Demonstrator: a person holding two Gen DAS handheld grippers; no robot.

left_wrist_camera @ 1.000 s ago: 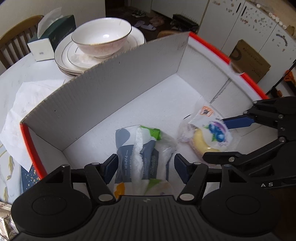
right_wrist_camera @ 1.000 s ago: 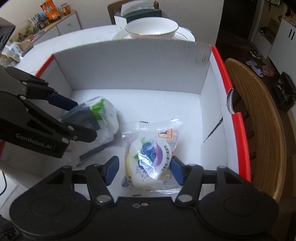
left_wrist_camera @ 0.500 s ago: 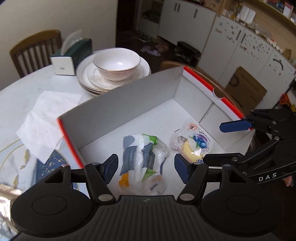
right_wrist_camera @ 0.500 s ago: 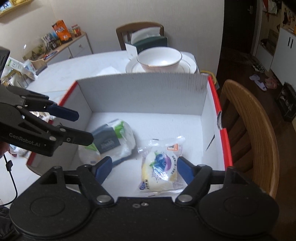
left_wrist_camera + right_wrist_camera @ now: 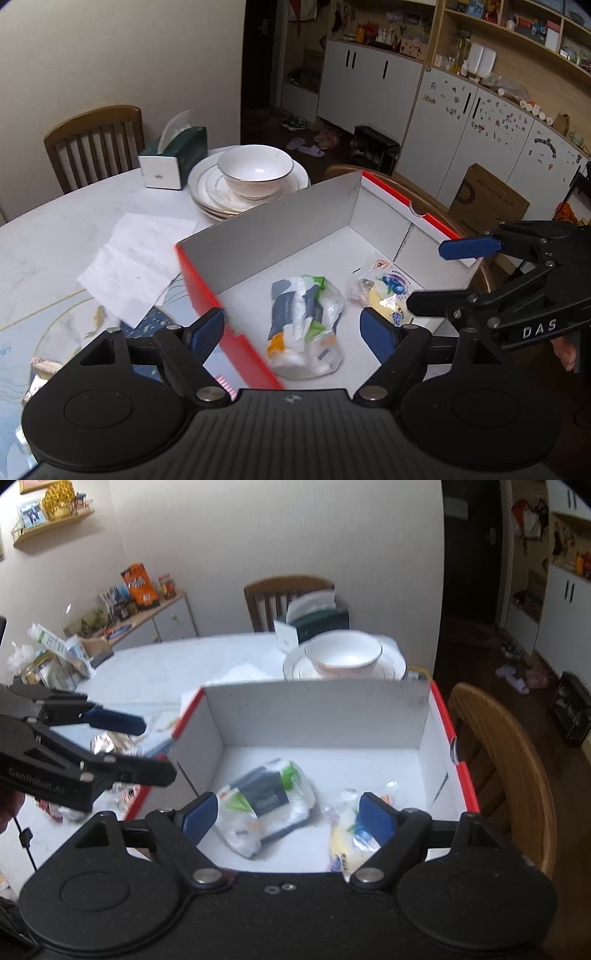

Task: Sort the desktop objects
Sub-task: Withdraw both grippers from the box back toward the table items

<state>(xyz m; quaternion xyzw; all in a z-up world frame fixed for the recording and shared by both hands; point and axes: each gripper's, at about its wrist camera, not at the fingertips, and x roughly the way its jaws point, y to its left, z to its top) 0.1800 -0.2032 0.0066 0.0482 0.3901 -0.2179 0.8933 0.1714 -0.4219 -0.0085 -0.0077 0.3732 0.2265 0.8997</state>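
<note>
- Hovering above the red-edged box [image 5: 229,332] — left tool [image 5: 291,328] and right tool [image 5: 284,818] both opening, nothing gripped.
- Lying on the box floor: tissue pack [image 5: 304,325], snack bag [image 5: 384,291] just beside it.
- Risking a clipped box wall — enough to shove it along the tabletop [image 5: 66,236].

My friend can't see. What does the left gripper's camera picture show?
A white cardboard box with red edges on a white table holds a pack of paper tissues and a wrapped yellow bun. The left gripper and right gripper hover above, jaws opening, empty.
</note>
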